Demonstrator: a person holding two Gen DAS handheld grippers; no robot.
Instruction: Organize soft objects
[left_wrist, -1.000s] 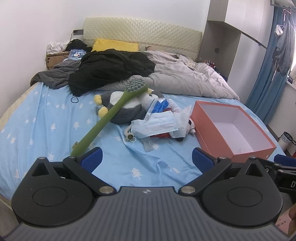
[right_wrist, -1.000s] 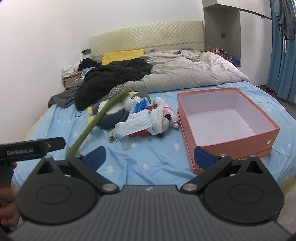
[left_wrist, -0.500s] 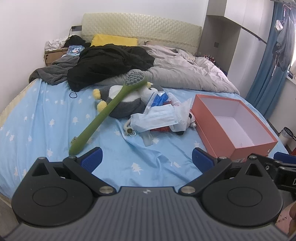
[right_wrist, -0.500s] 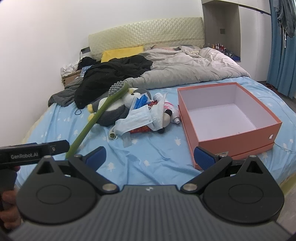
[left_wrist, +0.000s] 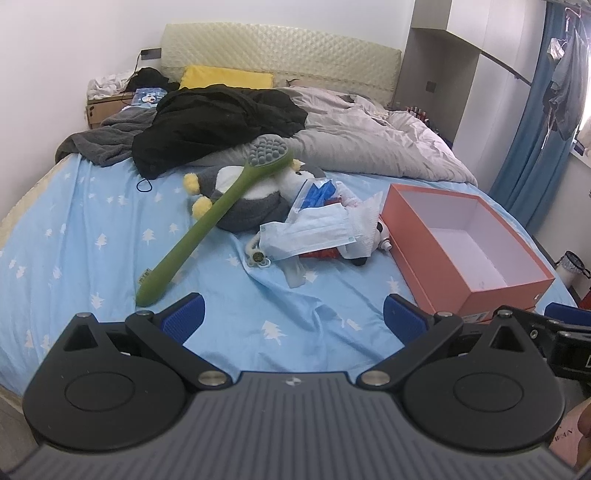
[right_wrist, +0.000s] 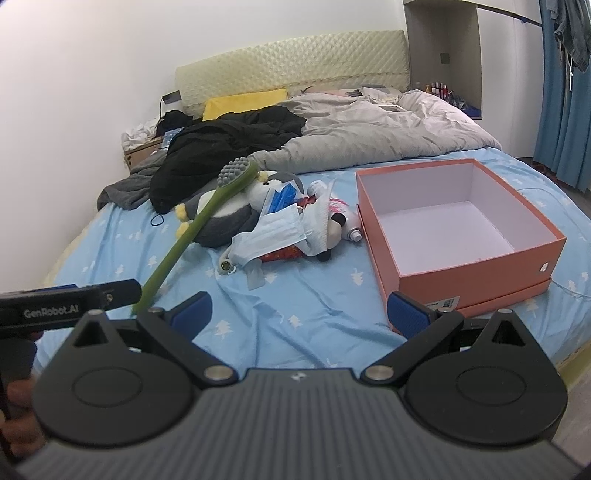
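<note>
A pile of soft things lies mid-bed: a grey and white penguin plush (left_wrist: 243, 199) (right_wrist: 221, 218), a light blue face mask (left_wrist: 314, 236) (right_wrist: 269, 236), a small black and white plush (left_wrist: 364, 243) (right_wrist: 330, 236) and blue packets (left_wrist: 317, 192). A long green brush (left_wrist: 210, 218) (right_wrist: 195, 225) leans over the penguin. An open orange box (left_wrist: 469, 236) (right_wrist: 461, 229) with nothing in it sits to the right. My left gripper (left_wrist: 293, 317) and right gripper (right_wrist: 299, 310) hover open above the bed's near edge, short of the pile.
A black garment (left_wrist: 218, 125), grey blanket (left_wrist: 107, 140) and grey duvet (left_wrist: 369, 144) cover the bed's far half, with a yellow pillow (left_wrist: 225, 77) at the headboard. Blue curtains (left_wrist: 535, 129) hang on the right. The left gripper's body (right_wrist: 62, 306) shows at the right view's left edge.
Both grippers have risen and drawn back slightly, so the bed and pile appear a bit lower and farther. Nothing on the bed has moved.
</note>
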